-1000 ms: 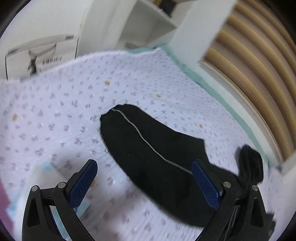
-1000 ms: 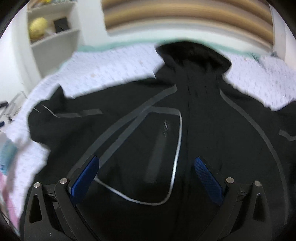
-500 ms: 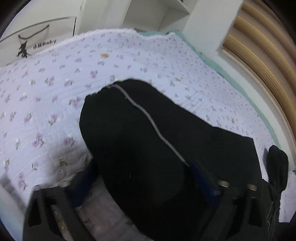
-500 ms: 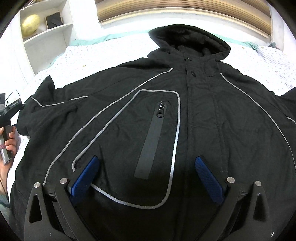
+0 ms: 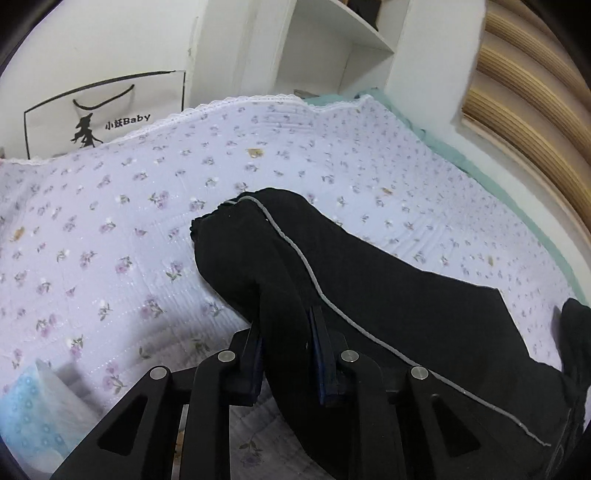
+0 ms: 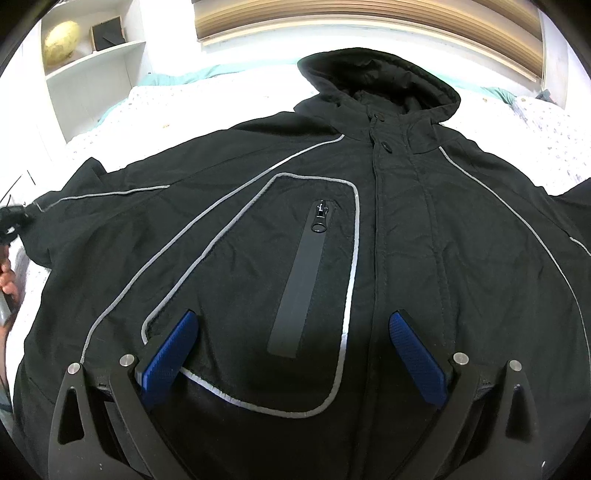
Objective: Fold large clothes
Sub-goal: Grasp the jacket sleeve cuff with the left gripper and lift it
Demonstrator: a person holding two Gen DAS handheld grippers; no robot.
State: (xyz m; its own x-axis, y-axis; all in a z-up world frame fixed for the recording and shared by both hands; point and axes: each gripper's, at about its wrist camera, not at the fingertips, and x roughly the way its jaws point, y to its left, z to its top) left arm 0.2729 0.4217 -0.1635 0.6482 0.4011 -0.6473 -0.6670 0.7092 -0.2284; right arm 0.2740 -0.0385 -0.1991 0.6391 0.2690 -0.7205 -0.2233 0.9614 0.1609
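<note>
In the left wrist view, the left gripper (image 5: 286,338) is clamped on a raised fold of the black jacket's sleeve (image 5: 295,266), low over the floral bedspread (image 5: 110,221); bare quilt lies beyond the cuff. In the right wrist view, the right gripper (image 6: 293,345) hovers wide apart, holding nothing, over the hooded jacket (image 6: 424,258) spread flat, hood toward the headboard.

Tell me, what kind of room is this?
Probably a bedroom. A black jacket is spread out on a bed with a flowery quilt. White shelves stand beside the bed, and a slatted blind hangs behind it, likely over a window.
</note>
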